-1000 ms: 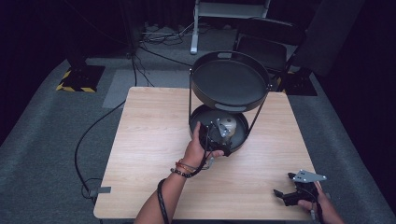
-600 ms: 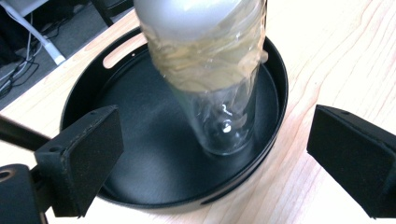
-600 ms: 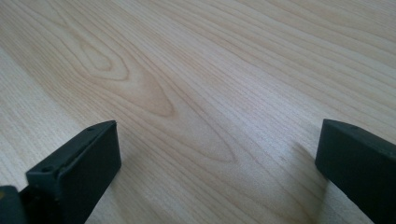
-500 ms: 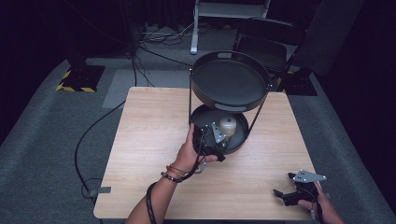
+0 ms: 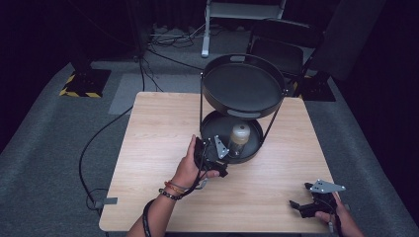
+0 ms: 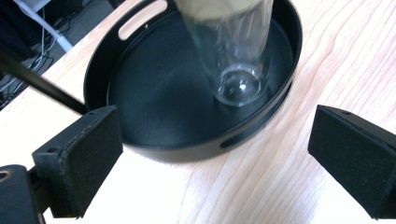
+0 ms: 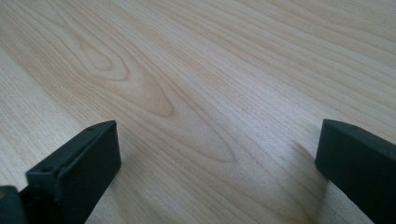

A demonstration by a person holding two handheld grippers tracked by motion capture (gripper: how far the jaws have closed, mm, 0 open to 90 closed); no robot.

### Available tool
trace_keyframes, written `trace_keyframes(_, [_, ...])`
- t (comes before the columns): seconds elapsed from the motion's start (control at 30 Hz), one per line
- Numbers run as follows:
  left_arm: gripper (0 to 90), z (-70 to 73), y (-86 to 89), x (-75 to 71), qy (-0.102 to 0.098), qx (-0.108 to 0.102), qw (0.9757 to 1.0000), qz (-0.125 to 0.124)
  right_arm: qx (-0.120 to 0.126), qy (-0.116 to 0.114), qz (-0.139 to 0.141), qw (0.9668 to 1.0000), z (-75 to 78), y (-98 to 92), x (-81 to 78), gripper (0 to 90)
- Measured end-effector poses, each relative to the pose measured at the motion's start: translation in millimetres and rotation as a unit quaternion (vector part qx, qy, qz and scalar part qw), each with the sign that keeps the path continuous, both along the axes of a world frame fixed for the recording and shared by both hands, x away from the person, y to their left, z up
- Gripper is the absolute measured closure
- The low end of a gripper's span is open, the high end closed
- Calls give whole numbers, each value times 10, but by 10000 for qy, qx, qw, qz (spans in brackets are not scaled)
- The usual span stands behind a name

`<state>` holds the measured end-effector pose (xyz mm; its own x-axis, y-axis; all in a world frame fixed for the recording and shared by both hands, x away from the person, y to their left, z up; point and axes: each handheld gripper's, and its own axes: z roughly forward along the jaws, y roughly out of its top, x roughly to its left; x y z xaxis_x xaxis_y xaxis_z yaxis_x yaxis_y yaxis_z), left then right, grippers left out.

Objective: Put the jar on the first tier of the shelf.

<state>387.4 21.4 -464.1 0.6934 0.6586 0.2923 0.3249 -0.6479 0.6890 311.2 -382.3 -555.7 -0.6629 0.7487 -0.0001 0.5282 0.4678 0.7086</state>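
The left gripper (image 6: 215, 154), jaws spread wide and holding nothing, sits just outside the rim of the lower tray (image 6: 154, 144), where one clear glass jar (image 6: 238, 60) stands upright, its long axis vertical, while the right gripper (image 7: 217, 163), also spread, rests low over the bare table (image 7: 196, 70).

one glass jar (image 5: 239, 139), two trays (image 5: 243, 90), two hand-held grippers (image 5: 213, 157).

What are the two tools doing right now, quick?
Left tool: open, holding nothing, just in front of the glass in the lower tray.
Right tool: open, empty, over the table.
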Motion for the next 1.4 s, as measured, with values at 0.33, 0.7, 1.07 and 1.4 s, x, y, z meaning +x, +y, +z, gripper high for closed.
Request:
trace_keyframes(0.33, [24, -94, 184, -104, 50, 154, 9999, 39, 2, 1, -2, 10000, 0, 1, 0, 0])
trace_keyframes(0.7, [24, -248, 366, -254, 92, 488, 9987, 94, 2, 2, -2, 10000, 0, 1, 0, 0])
trace_keyframes(1.07, [24, -399, 595, -419, 255, 659, 9973, 221, 1, -1, -2, 10000, 0, 0, 0, 0])
trace_keyframes(1.4, [24, -501, 843, -521, 384, 632, 9961, 488, 2, 1, -2, 10000, 0, 1, 0, 0])
